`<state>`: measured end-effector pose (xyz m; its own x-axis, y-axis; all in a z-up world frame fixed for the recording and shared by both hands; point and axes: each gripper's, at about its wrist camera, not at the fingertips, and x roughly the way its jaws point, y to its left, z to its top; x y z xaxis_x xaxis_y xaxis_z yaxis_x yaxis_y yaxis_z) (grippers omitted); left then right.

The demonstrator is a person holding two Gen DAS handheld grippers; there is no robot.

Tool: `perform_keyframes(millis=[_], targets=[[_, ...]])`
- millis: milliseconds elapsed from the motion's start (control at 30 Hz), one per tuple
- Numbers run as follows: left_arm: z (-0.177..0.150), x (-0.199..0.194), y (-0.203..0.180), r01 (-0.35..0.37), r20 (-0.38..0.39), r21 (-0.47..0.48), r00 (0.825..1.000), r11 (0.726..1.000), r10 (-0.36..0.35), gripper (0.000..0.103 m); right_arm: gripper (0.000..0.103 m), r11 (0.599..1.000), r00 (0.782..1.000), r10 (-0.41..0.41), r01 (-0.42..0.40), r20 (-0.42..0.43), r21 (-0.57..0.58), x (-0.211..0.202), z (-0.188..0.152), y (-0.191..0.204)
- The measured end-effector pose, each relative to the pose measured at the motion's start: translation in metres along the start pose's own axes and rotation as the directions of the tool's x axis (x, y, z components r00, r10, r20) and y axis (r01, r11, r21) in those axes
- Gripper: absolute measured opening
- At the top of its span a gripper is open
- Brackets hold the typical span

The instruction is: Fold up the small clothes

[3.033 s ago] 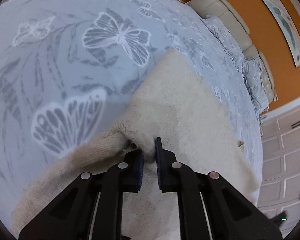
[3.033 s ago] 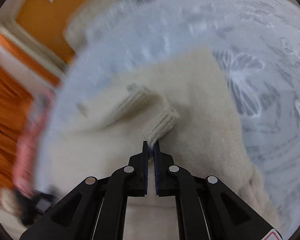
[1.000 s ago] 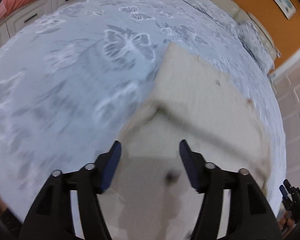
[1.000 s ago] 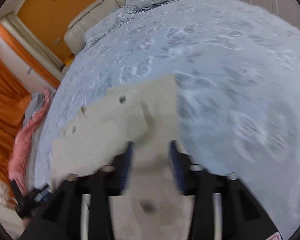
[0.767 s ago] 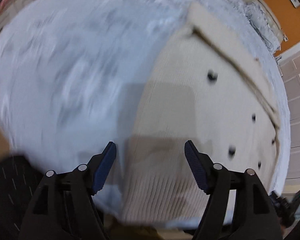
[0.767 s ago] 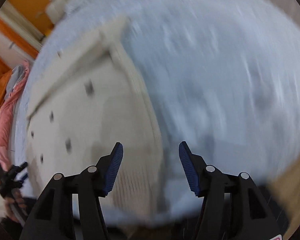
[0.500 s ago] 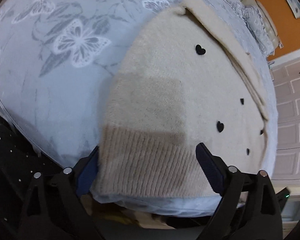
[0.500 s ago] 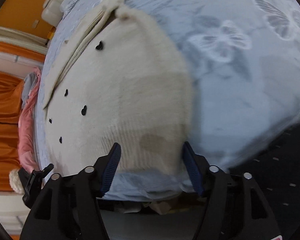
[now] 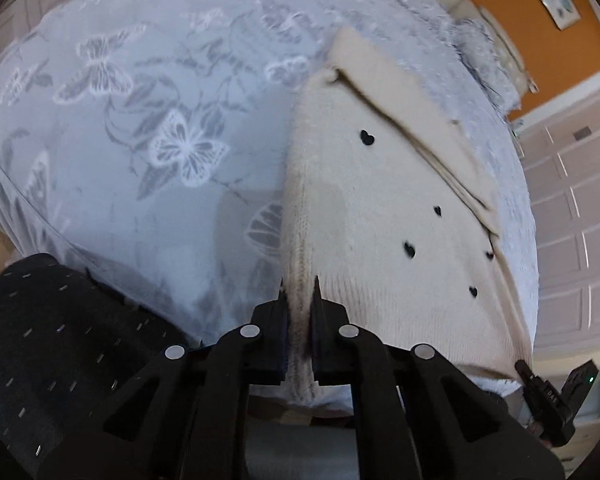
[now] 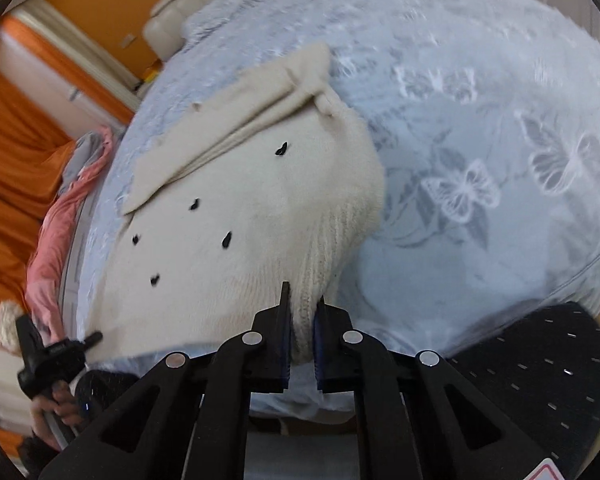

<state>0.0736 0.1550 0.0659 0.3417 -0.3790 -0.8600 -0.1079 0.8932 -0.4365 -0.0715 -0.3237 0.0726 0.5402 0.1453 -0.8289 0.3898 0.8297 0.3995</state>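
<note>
A cream knit sweater [image 9: 380, 208] with small black hearts lies on the bed, its sleeves folded across the far part. My left gripper [image 9: 299, 284] is shut on the ribbed hem at the sweater's near left corner. My right gripper [image 10: 302, 292] is shut on the ribbed hem at the near right corner of the sweater [image 10: 260, 216]. Both corners sit at the near edge of the bed.
The bedspread [image 9: 140, 120] is pale blue with white butterflies. A pink garment [image 10: 60, 216] lies at the bed's left side in the right wrist view. White cabinets [image 9: 572, 200] stand to the right. The person's dark clothing [image 9: 40, 340] is near the bed edge.
Both grippers were open and straddling the hem corners half a second ago; now each has closed on its corner of the ribbed hem. Earlier they let go of the sleeves and moved back.
</note>
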Motion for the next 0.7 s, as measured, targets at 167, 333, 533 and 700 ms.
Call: perform_keyframes(millis=[167,333,533,700], targets=[[-0.027,-0.030,-0.016,0.005,-0.016,0.099,1.000,0.995,-0.003,0.006,0.007,0.997,1.000,-0.028,0.027,-0.013,-0.072,-0.030,-0.021,0.003],[-0.076,-0.052,-0.011,-0.008,-0.104,0.154,0.994,0.988,0.024,0.006,0.007,0.989,0.993,-0.062,0.047,-0.103,-0.143,-0.052,-0.059,-0.006],[-0.129,-0.088,0.009,-0.021,-0.233,0.141,0.971,0.990,0.054,0.006,0.007,0.984,0.957,-0.079,0.029,-0.280,-0.177,-0.087,-0.114,-0.023],[-0.083,-0.116,-0.009,0.046,-0.134,0.098,0.990,0.994,-0.033,0.007,0.007,0.988,0.970,0.021,-0.057,-0.241,-0.143,-0.122,-0.091,-0.012]])
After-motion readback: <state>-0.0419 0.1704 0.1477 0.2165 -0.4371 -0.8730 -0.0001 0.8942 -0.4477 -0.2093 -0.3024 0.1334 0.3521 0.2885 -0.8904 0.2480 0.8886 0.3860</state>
